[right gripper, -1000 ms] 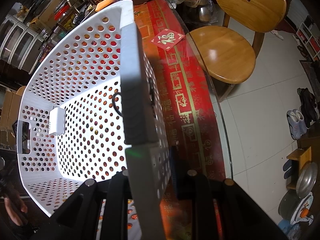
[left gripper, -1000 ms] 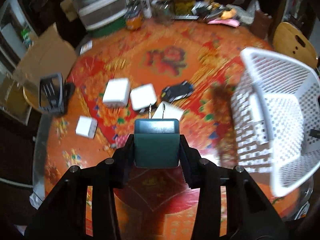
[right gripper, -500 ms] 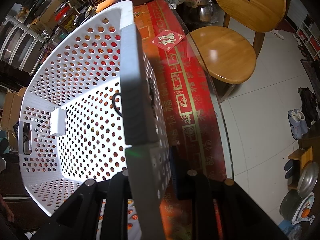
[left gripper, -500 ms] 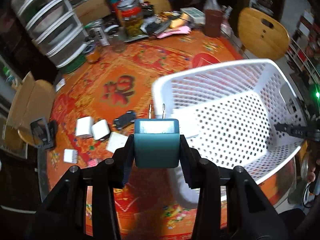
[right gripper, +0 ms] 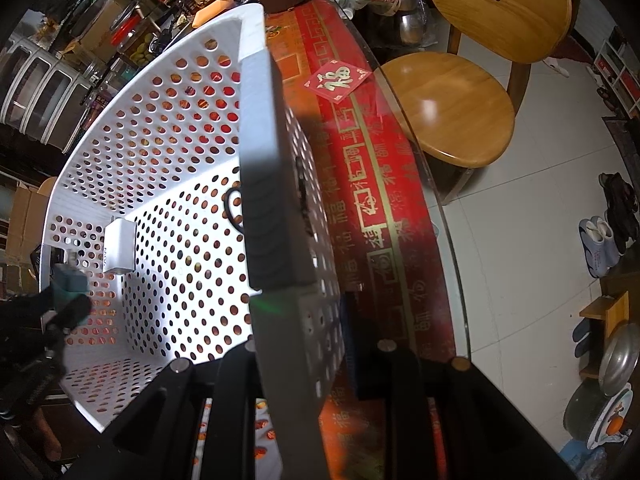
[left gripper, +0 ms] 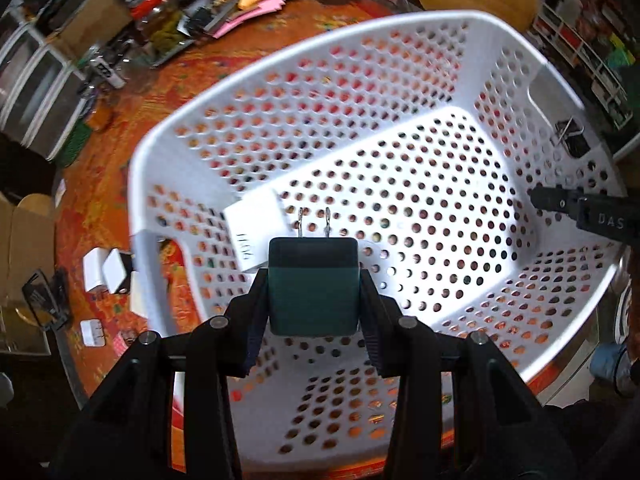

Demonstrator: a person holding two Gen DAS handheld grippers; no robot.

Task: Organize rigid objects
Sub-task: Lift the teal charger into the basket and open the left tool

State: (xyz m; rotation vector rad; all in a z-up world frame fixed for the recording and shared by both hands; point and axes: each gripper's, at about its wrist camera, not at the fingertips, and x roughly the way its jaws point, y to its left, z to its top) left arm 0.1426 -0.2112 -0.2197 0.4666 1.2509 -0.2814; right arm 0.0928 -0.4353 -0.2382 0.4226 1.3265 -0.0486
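My left gripper [left gripper: 313, 276] is shut on a dark green plug charger [left gripper: 313, 300], prongs pointing away, held above the inside of the white perforated basket [left gripper: 400, 36]. A white charger [left gripper: 256, 228] lies on the basket floor just beyond it. My right gripper [right gripper: 296, 344] has the basket's rim [right gripper: 260, 120] between its fingers, pads still against it while the jaws are opening slightly. In the right wrist view the green charger [right gripper: 70, 280] and left gripper [right gripper: 64, 308] show at the basket's far side. The right gripper's tip [left gripper: 580, 208] shows at the basket's right wall.
Several white chargers [left gripper: 106, 276] lie on the red patterned table left of the basket. A black binder clip [left gripper: 572, 138] sits on the basket's rim. Clutter and plastic drawers [left gripper: 36, 92] line the back. A wooden chair [right gripper: 448, 108] stands beside the table's glass edge.
My left gripper has carried the green charger from above the loose chargers on the table rightwards to over the basket. The right gripper and basket rim have stayed put.
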